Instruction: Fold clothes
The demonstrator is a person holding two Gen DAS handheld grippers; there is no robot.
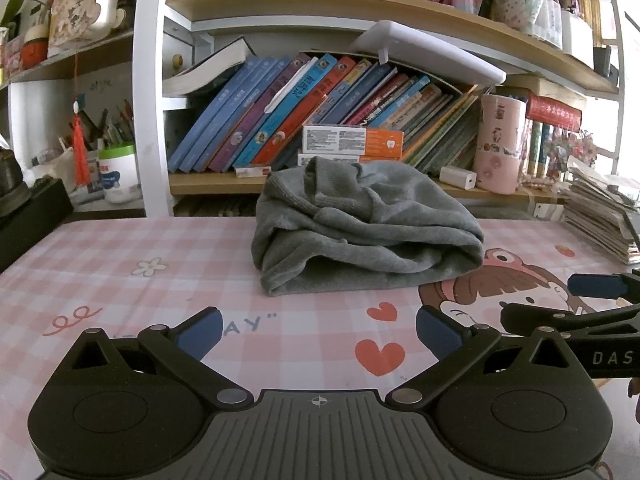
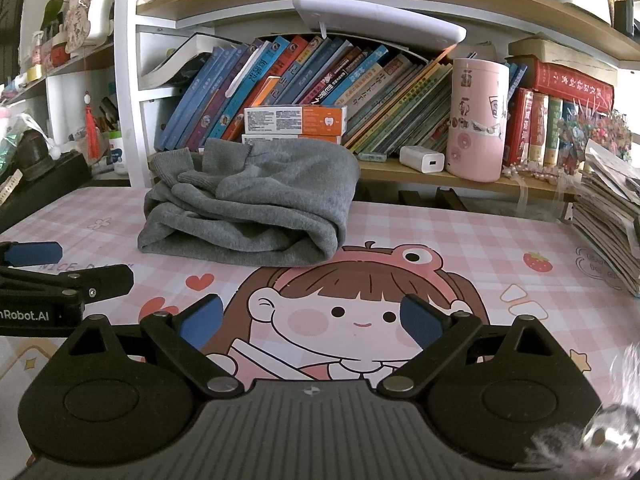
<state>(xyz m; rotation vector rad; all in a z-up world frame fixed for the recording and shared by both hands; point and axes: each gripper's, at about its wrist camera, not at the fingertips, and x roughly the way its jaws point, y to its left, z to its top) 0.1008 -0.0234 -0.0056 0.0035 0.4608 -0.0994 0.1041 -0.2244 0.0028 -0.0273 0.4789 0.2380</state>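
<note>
A grey knit garment [image 1: 360, 228] lies in a folded bundle at the back of the pink checked desk mat [image 1: 160, 280], one ribbed cuff on top. It also shows in the right wrist view [image 2: 256, 208], left of centre. My left gripper [image 1: 319, 332] is open and empty, low over the mat, a short way in front of the bundle. My right gripper [image 2: 310, 320] is open and empty over the cartoon girl print, in front and right of the bundle. Each gripper shows at the edge of the other's view.
A bookshelf [image 1: 360, 184] with leaning books stands right behind the mat. On it are orange boxes [image 1: 352, 142], a pink canister [image 2: 478, 120] and a white charger [image 2: 422, 159]. A stack of papers [image 2: 608, 224] sits at the right edge. A black box [image 1: 28, 220] is at left.
</note>
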